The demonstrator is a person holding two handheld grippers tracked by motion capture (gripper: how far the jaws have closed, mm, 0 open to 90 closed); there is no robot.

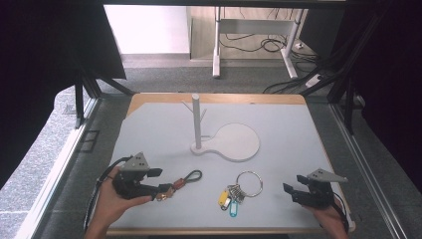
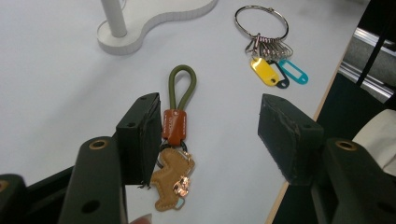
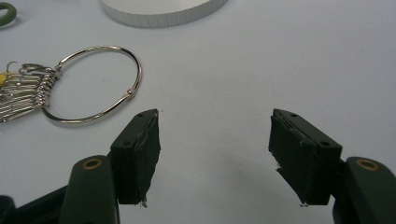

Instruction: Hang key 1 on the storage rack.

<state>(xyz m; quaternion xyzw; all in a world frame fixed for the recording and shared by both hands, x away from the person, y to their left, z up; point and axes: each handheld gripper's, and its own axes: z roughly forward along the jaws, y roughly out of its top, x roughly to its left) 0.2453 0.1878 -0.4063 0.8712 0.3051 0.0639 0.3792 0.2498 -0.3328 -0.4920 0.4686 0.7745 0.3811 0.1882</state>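
Your left claw [image 2: 208, 140] is spread around the leather keychain [image 2: 175, 154] lying at 7 o'clock on the counter [image 1: 283, 119], one jaw beside its brown strap. Your right claw [image 3: 215, 156] stands spread at 5 o'clock, near the key ring [image 3: 93, 84].

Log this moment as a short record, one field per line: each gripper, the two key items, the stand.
left gripper: open, jaws straddling the leather keychain, one pad beside its brown sleeve
leather keychain: flat on the table, green cord loop pointing toward the stand
right gripper: open, over bare table, nothing between the jaws
key ring: large metal ring with clips and yellow and blue tags, lying between the two grippers
stand: white post with pegs on a rounded base, upright, nothing hanging on it
table: pale grey top
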